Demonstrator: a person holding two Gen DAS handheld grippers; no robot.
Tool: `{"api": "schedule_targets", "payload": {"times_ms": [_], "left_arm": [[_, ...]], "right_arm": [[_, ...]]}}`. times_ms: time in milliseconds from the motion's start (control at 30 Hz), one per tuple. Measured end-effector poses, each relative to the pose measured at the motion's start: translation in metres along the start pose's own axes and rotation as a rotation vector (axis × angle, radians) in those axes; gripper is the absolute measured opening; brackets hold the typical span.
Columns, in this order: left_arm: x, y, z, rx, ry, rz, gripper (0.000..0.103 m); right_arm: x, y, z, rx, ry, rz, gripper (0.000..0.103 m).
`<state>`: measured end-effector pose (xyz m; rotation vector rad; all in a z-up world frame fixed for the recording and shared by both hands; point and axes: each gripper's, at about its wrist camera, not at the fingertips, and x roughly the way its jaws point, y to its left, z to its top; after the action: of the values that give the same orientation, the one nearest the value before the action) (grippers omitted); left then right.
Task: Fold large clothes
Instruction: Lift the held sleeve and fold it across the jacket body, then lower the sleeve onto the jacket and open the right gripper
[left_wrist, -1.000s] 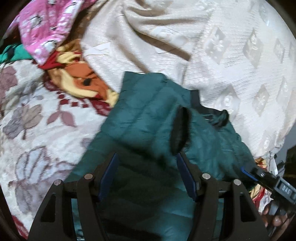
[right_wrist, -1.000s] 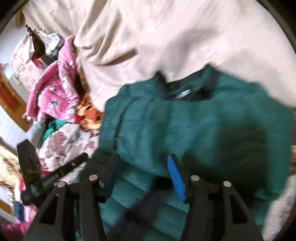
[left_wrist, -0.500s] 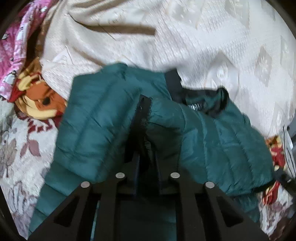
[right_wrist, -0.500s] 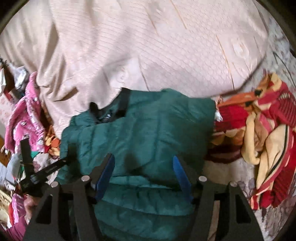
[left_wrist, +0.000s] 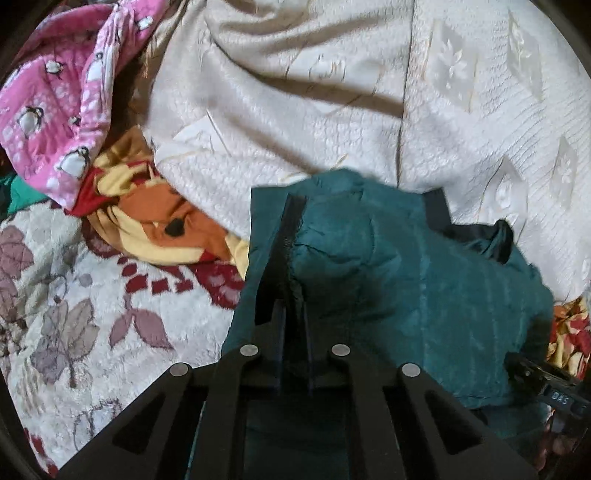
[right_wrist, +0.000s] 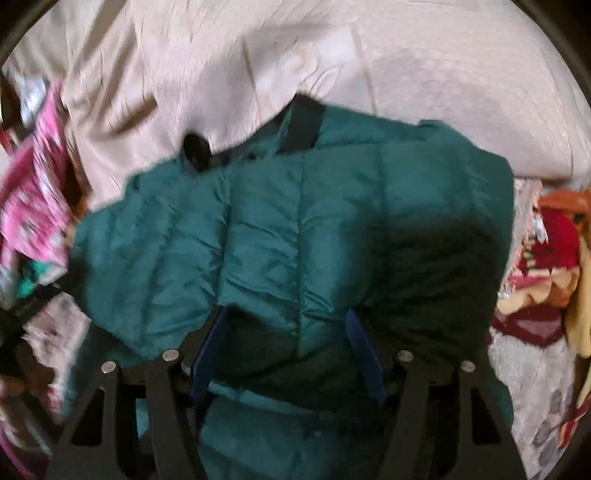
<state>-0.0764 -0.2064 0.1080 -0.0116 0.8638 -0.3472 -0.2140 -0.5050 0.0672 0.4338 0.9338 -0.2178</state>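
1. The jacket (left_wrist: 406, 295), a teal quilted garment, lies on the cream bedspread (left_wrist: 332, 110), with its lower part over the floral blanket (left_wrist: 74, 314).
2. The left gripper (left_wrist: 293, 325) is clenched on the jacket: its jaws meet on a fold of teal fabric beside the black zipper edge (left_wrist: 290, 236).
3. That fold rises in a ridge from the jaws toward the bedspread.
4. The black collar (left_wrist: 480, 236) sits at the far end of the jacket, touching the bedspread.
5. The right gripper (right_wrist: 288, 343) is released: its blue pads (right_wrist: 208, 350) stand well apart, one on each side of a quilted panel of the jacket (right_wrist: 295, 240).
6. Whether those pads touch the fabric cannot be told; the right view is blurred.
7. In the right view the collar (right_wrist: 303, 125) points away from the gripper, against the bedspread (right_wrist: 332, 55).
8. A pink penguin-print cloth (left_wrist: 55, 92) lies at the upper left of the left view, apart from the jacket.
9. An orange and yellow cloth (left_wrist: 159, 221) lies between the pink cloth and the jacket, its edge just beside the jacket.
10. A red and yellow cloth (right_wrist: 554, 266) lies just beside the jacket at the right edge of the right view.
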Motion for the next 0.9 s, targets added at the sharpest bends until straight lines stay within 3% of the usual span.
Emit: {"api": "schedule_targets", "payload": {"times_ms": [167,267,467,633,733,900], "left_arm": [[-0.004,0.0,0.002,0.0,-0.01,-0.015,0.0],[-0.021,-0.003,0.006,0.022,-0.048,-0.005,0.012],[-0.044,-0.02,0.012,0.069,-0.137,0.003,0.019],[-0.009,-0.033,0.006,0.12,-0.086,0.065,0.019],[0.022,-0.032,0.001,0.133,-0.01,0.117,0.019],[0.041,-0.026,-0.004,0.101,0.018,0.106,0.02]], "right_arm": [[0.004,0.013,0.003,-0.065,0.041,-0.073,0.071],[-0.019,0.016,0.003,-0.061,-0.01,-0.058,0.071],[-0.03,0.033,0.011,-0.08,-0.056,-0.085,0.073],[0.002,0.04,0.018,-0.086,-0.017,-0.137,0.073],[0.019,0.04,0.015,-0.093,-0.003,-0.177,0.074],[0.032,0.035,0.016,-0.092,0.006,-0.18,0.075]]}}
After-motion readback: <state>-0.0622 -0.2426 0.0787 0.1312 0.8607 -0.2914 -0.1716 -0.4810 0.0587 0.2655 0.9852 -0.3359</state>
